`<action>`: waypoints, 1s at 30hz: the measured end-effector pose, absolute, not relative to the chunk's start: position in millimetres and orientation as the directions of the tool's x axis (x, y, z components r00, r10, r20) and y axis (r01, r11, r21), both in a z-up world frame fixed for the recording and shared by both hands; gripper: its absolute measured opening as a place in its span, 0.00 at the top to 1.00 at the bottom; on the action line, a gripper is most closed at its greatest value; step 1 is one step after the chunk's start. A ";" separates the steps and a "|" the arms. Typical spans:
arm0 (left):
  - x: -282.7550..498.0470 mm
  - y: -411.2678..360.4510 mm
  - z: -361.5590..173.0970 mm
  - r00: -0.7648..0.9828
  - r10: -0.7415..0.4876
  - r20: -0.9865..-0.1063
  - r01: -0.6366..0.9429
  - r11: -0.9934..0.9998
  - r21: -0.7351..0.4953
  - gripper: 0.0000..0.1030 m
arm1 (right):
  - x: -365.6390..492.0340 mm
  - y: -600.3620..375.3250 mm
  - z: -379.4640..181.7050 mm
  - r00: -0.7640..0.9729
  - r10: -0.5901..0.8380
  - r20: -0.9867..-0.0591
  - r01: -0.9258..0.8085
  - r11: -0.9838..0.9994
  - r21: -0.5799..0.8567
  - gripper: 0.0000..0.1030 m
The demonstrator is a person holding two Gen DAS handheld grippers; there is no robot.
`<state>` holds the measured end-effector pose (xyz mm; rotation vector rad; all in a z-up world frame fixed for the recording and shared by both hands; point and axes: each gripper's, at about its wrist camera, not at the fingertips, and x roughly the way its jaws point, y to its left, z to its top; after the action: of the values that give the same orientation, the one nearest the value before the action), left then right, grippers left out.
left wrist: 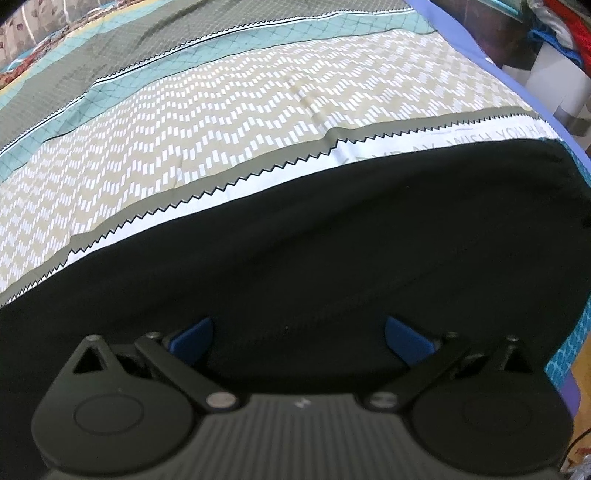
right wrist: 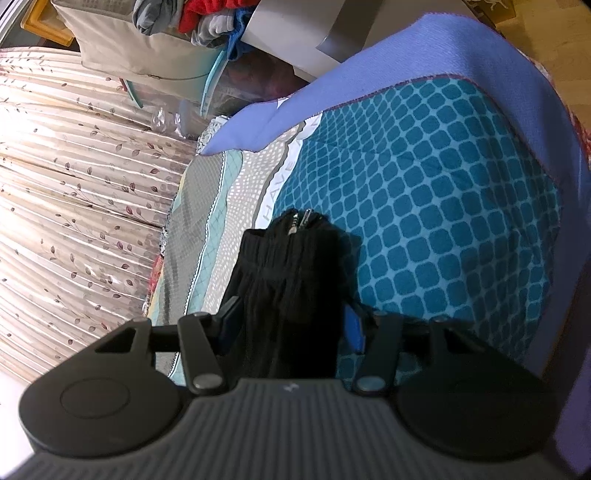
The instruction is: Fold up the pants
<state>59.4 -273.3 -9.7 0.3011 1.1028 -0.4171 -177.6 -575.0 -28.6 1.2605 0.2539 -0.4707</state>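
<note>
**So, black pants on the bed, one gripper on them and one hovering wide**

Starting with the right hand-held gripper: its blue fingers sit on either side of a bunched-up stretch of the black pants, and the fabric fills the whole gap between them, so it looks pinched on the cloth. From there the pants run away from the gripper in a narrow gathered strip, ending at a silver zipper at the far end. They lie across the patterned bedsheet, right where the teal squares meet a white band with lettering.

The left hand-held gripper has its blue fingers spread wide apart, with nothing between them. Under and ahead of it the pants spread out as a broad flat dark patch, and I can't tell if the fingertips touch the fabric. Past the far edge of the pants the sheet shows a zigzag-edged stripe, then a beige and white chevron band.

Farther out there's a periwinkle blanket folded over the bed's edge, a floral curtain, and a pile of clothes up on a container.
</note>
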 end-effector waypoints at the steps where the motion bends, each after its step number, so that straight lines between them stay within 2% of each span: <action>1: 59.0 -273.6 -9.5 0.387 -0.173 -0.906 0.469 0.883 0.032 0.00 | -177.9 -574.2 -28.4 0.877 -0.201 -0.437 0.476 0.227 0.850 0.43; 16: 58.4 -272.3 -10.4 0.384 -0.180 -0.906 0.472 0.881 0.025 0.00 | -162.6 -579.5 -24.6 0.857 -0.172 -0.485 0.514 0.237 0.825 0.43; 20: 58.8 -272.0 -12.0 0.384 -0.177 -0.906 0.469 0.883 0.027 0.00 | -153.2 -580.8 -23.2 0.850 -0.197 -0.488 0.526 0.293 0.798 0.44; 21: 58.8 -271.8 -12.6 0.385 -0.176 -0.906 0.469 0.883 0.028 0.00 | -152.2 -579.5 -22.5 0.846 -0.206 -0.491 0.532 0.306 0.789 0.46; 23: 60.0 -271.3 -14.3 0.381 -0.177 -0.908 0.469 0.883 0.024 0.00 | -150.7 -576.7 -22.2 0.829 -0.234 -0.509 0.560 0.334 0.758 0.57; 24: 61.2 -270.6 -15.4 0.376 -0.179 -0.909 0.471 0.882 0.022 0.00 | -150.5 -575.3 -23.7 0.813 -0.250 -0.526 0.582 0.348 0.735 0.72; 25: 62.8 -270.1 -16.1 0.370 -0.182 -0.911 0.472 0.881 0.015 0.00 | -151.5 -575.6 -26.7 0.811 -0.254 -0.528 0.586 0.355 0.729 0.79; 30: 67.0 -268.6 -9.3 0.340 -0.190 -0.921 0.487 0.873 0.000 0.01 | -154.9 -572.9 -20.4 0.810 -0.243 -0.534 0.586 0.363 0.724 0.81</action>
<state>67.0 -268.6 -9.3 0.2971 1.1444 -0.4489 -154.9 -572.9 -20.4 1.0752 0.3651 -0.5491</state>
